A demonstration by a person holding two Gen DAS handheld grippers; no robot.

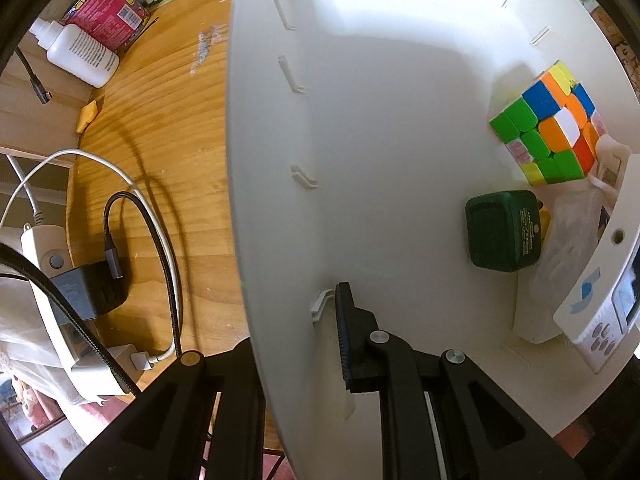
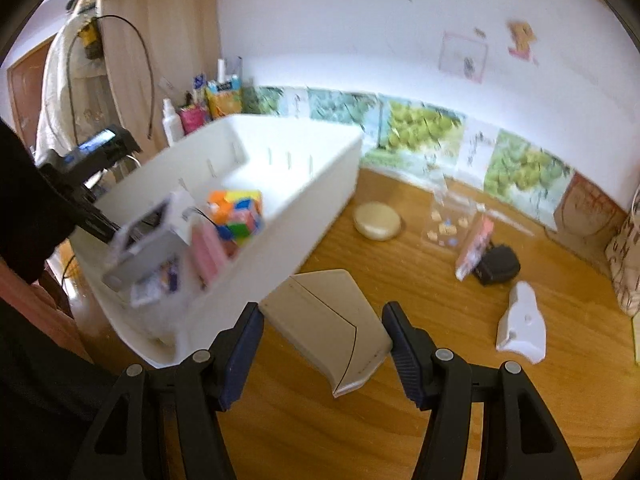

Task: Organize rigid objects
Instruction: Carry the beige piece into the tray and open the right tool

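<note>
A white bin (image 1: 280, 208) fills the left wrist view. My left gripper (image 1: 320, 320) is shut on its near wall, with one finger inside and the other hidden outside. In the bin lie a colourful puzzle cube (image 1: 548, 132), a dark green box (image 1: 502, 236), a clear case (image 1: 568, 240) and a white device with buttons (image 1: 600, 304). In the right wrist view the bin (image 2: 316, 200) is tilted and blurred. My right gripper (image 2: 322, 314) is shut on a beige case (image 2: 332, 320) just right of the bin, above the wooden table.
On the table (image 2: 400, 420) right of the bin lie a round cream compact (image 2: 376, 220), a clear bag of small pieces (image 2: 448, 224), a pink card (image 2: 474, 246), a black pouch (image 2: 498, 266) and a white plastic piece (image 2: 522, 324). A power strip with cables (image 1: 60, 280) and a white bottle (image 1: 80, 56) lie left of the bin.
</note>
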